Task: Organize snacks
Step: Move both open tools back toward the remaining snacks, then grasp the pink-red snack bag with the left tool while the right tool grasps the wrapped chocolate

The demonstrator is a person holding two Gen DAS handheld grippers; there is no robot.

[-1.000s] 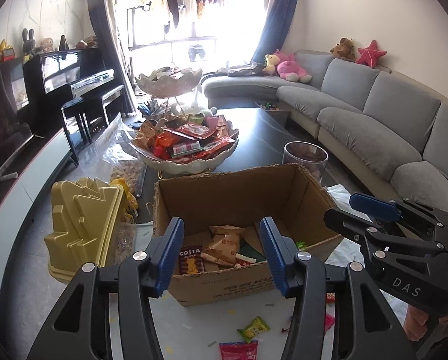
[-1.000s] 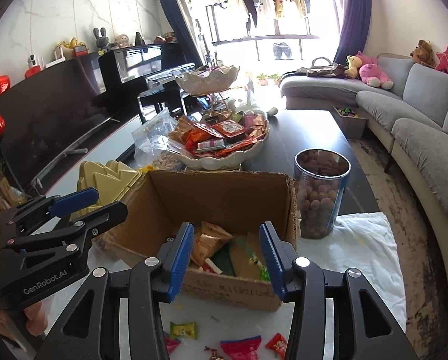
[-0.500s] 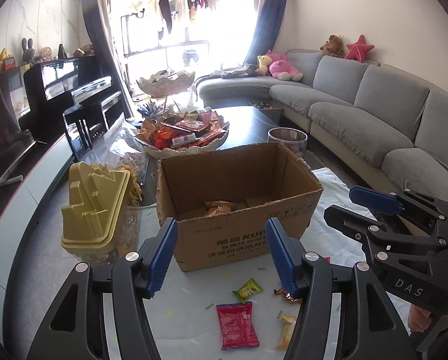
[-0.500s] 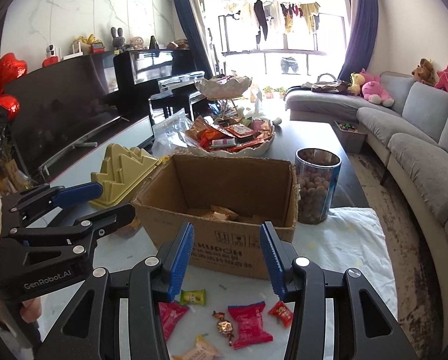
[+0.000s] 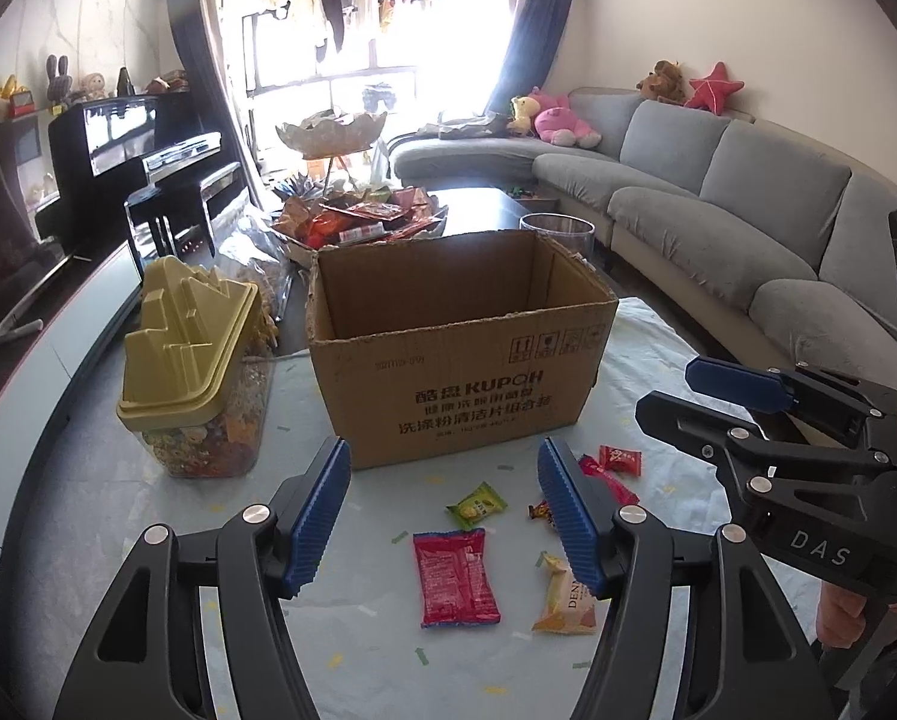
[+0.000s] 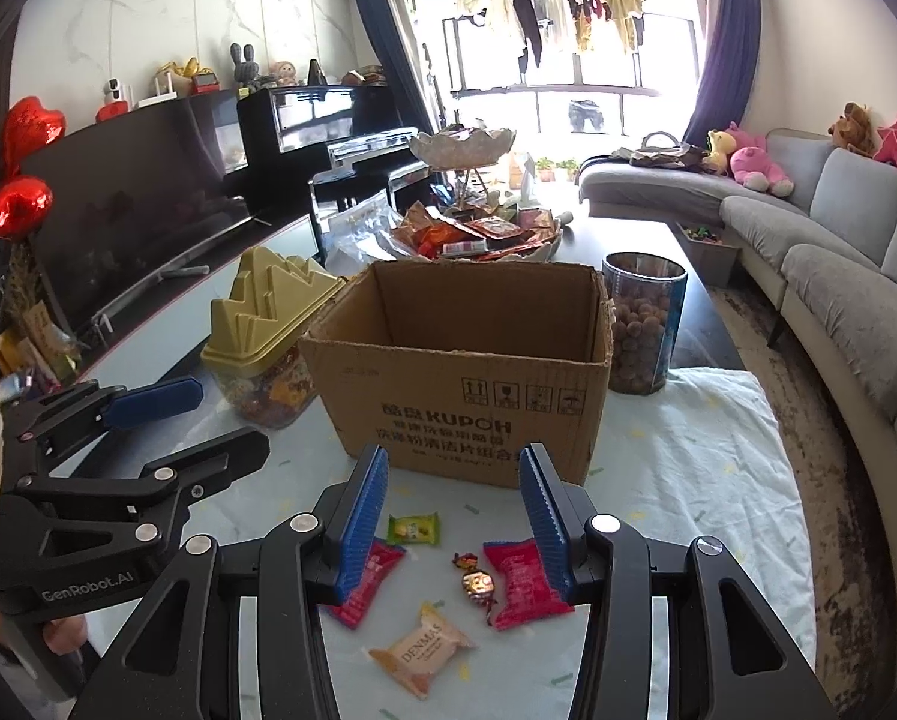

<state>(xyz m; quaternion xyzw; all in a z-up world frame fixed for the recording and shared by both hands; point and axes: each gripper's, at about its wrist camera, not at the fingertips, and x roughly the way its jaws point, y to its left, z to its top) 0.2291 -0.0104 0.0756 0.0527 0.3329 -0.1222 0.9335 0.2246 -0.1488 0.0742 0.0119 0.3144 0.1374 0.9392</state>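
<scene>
Living-room table (image 5: 658, 348) bearing a cardboard box (image 5: 466, 360), left gripper (image 5: 445, 516) widening empty over scattered snacks (image 5: 455, 576), right gripper (image 6: 453, 516) hanging parted, seemingly empty.

The box (image 5: 460, 372) is showing matt brown corrugated cardboard with ragged top edges. The wrappers, such as the red packet (image 5: 455, 577), are gleaming as glossy plastic film. The cloth (image 6: 706, 468) is looking like soft pale fabric. The lid (image 5: 190, 342) is looking like smooth mustard plastic on a clear tub. Both grippers (image 5: 445, 525) (image 6: 454, 519) are wearing ribbed blue pads on matt black plastic arms with metal rivets.
</scene>
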